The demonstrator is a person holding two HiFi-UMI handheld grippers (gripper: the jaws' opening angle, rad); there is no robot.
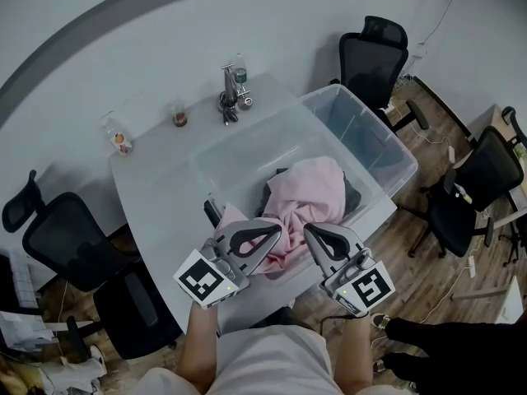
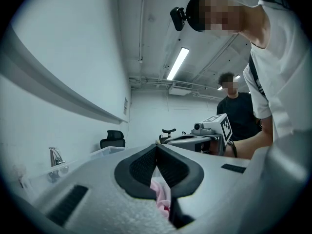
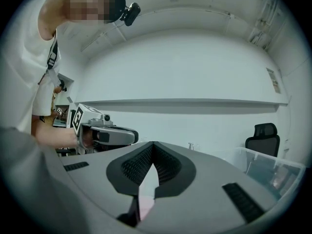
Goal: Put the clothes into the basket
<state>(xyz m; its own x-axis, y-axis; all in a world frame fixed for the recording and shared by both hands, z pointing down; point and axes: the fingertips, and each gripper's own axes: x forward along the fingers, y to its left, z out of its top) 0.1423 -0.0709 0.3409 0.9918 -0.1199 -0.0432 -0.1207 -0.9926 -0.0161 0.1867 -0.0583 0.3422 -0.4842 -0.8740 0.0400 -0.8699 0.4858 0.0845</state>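
With my left gripper [image 1: 272, 233] and right gripper [image 1: 314, 235] both clamped on the pink garment's [image 1: 309, 189] thin edge, it could slip free and slump outside the basket [image 1: 394, 151].

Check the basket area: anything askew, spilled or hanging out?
Only the pink garment: it straddles the clear basket's near rim, its lower part hanging outside, pinched by the left gripper and the right gripper. Nothing on the table looks spilled.
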